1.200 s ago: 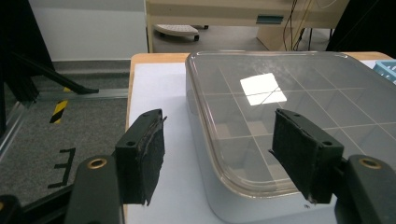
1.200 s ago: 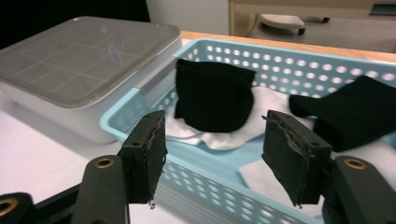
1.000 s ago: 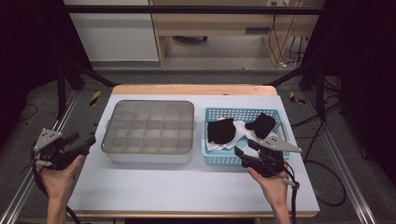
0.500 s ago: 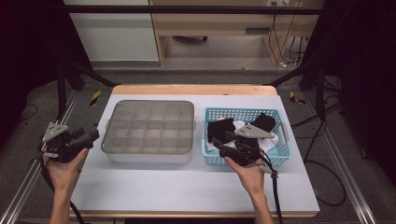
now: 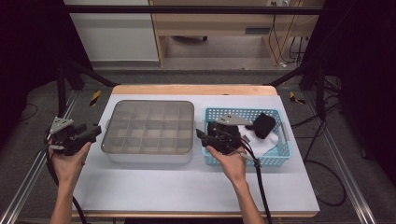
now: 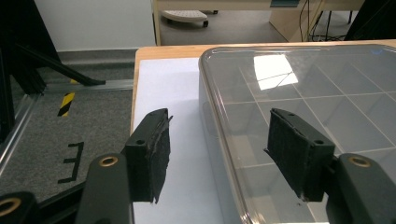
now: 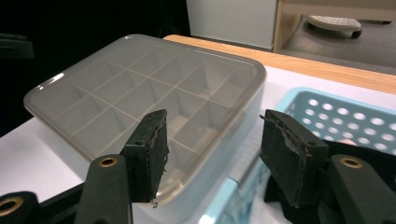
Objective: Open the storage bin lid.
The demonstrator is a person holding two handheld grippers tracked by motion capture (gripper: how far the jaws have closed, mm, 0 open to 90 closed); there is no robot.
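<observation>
Change since earlier frames: the right gripper (image 5: 201, 136) has been carried leftward, from above the middle of the blue basket (image 5: 282, 125) to its left end, facing the compartment box (image 5: 148, 130); the left gripper (image 5: 95, 132) has been brought in slightly toward the box's left edge.

Left gripper: held in the person's left hand (image 5: 69, 157) at the table's left edge, pointed at the box's left side; in the left gripper view (image 6: 219, 154) its jaws are seen wide apart with nothing between the pads, and the box's left rim lies in line with the gap.

Right gripper: held in the right hand (image 5: 232, 161) over the basket's left end; in the right gripper view (image 7: 212, 149) the jaws are spread apart and empty, with the box's near right corner seen through the gap.

Compartment box: a translucent grey box with its lid on and a grid of compartments inside, set on the white table cover (image 5: 187, 186) left of centre; its contents cannot be told through the lid.

Blue basket: a perforated basket set just beside the box's right side; dark and white cloth items (image 5: 262, 126) are lain in it, their exact kind not being clear.

Relation: both grippers are kept close to the box's opposite sides; contact cannot be made out for either.
</observation>
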